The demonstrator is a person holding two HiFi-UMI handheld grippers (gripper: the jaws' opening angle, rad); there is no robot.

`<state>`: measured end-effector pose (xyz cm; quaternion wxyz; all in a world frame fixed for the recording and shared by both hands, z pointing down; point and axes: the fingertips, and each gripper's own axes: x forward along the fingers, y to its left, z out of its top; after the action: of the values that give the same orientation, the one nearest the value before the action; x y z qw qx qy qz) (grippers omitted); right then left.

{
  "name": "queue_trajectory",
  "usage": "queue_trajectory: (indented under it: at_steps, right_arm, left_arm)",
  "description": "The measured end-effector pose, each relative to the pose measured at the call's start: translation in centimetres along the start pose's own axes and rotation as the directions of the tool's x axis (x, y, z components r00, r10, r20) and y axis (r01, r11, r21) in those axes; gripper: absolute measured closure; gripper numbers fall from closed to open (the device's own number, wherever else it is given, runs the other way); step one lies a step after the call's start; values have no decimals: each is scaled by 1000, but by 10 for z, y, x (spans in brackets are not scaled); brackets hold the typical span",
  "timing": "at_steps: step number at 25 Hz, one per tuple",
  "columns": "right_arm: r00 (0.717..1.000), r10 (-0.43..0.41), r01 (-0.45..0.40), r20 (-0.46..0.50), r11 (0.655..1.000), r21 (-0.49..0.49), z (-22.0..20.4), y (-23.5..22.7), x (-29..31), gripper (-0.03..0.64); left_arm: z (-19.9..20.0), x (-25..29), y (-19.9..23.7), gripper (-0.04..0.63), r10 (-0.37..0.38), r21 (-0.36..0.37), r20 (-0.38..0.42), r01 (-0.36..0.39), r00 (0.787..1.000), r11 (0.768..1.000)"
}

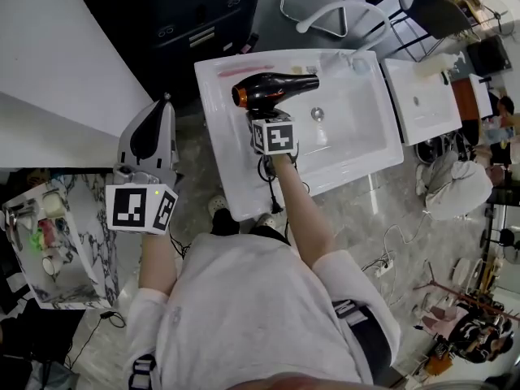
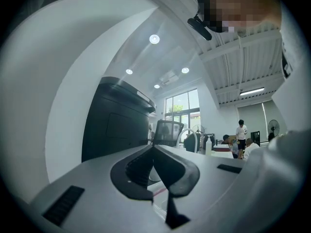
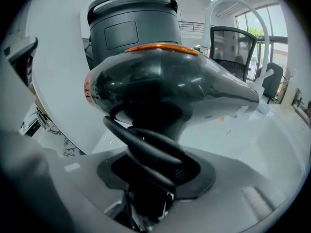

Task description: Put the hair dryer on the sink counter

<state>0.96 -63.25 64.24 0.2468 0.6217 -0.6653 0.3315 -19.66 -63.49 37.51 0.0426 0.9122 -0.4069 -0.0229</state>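
**Hair dryer held over the sink's back corner**

The black hair dryer (image 1: 272, 89) hangs over the back left part of the white sink (image 1: 244, 193), near the rim. No view shows whether it touches the surface. Its long axis runs across the head view. The nozzle points right, toward the curved faucet (image 1: 341, 10), and the orange-ringed rear end (image 1: 240, 97) faces left. Its handle drops toward the person, with the black cable (image 3: 146, 144) looped round it.

The right claw (image 1: 266, 116) pinches that handle, and the dryer's body fills the right gripper view. The sink's basin shows only its round drain (image 1: 318, 114), just right of the claw.

A second white basin (image 1: 422, 96) stands beside the sink on the right.

The left claw (image 1: 165, 104) is well left of the sink, with its jaws pressed together and nothing between them.

At the lower left, a marble-patterned desk (image 1: 89, 242) bears several small items that are too small to name.
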Motion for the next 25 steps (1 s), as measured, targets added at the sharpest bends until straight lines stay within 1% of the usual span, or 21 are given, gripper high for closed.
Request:
queue_trajectory:
  at_steps: [10,18,25]
  right_arm:
    - [995,-49,48,-84,999,-16,-19,-2,28,403]
    - [989,-71,65,-132,997,-50,-30,-1,45,403]
    - [991,-65,63,-116,998,-23,-19,0,56,402]
  left_arm:
    - [-10,-4,19,588,30,-13,-27,-30,999,999]
    - [-20,-4,29,588,42,-13,-54,-43,998,999]
    - [-24,-7,38,587,57,-17,-61,-58,997,998]
